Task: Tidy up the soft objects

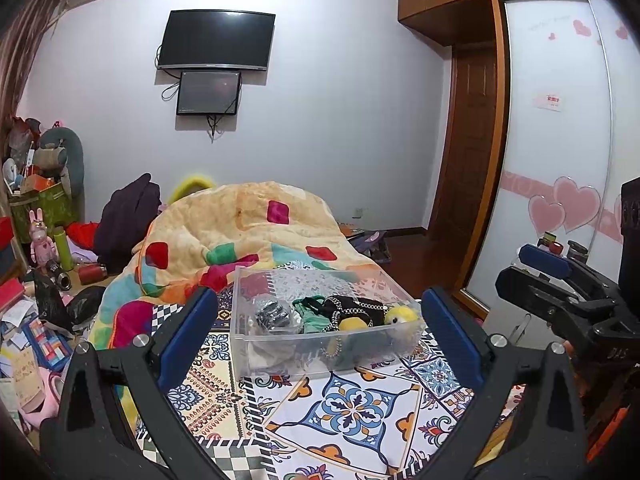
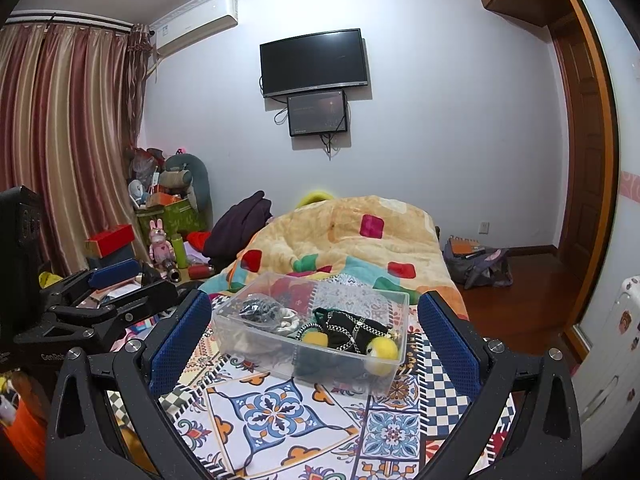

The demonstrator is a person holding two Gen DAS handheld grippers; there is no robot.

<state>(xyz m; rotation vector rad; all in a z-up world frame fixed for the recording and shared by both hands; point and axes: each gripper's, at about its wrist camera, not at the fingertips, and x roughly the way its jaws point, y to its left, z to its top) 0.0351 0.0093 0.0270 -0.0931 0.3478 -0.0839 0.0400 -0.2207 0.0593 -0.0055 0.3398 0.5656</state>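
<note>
A clear plastic bin (image 1: 280,350) (image 2: 256,344) sits on the patterned bed sheet (image 1: 352,412). Inside lie a yellow fuzzy ball toy (image 1: 402,315) (image 2: 384,351), a black-and-white patterned cloth (image 1: 352,308) (image 2: 352,330), a green cloth (image 1: 314,318) and a grey-black bundle (image 1: 273,314) (image 2: 258,309). My left gripper (image 1: 318,322) is open and empty, held back from the bin's near side. My right gripper (image 2: 314,328) is open and empty, also short of the bin. Each gripper shows at the edge of the other's view (image 1: 560,280) (image 2: 112,292).
A bunched colourful quilt (image 1: 248,232) (image 2: 344,236) lies behind the bin. A dark garment (image 1: 128,216) sits at the bed's left. Cluttered boxes and toys (image 1: 44,216) crowd the left floor. A bag (image 2: 476,264) lies on the wooden floor at right.
</note>
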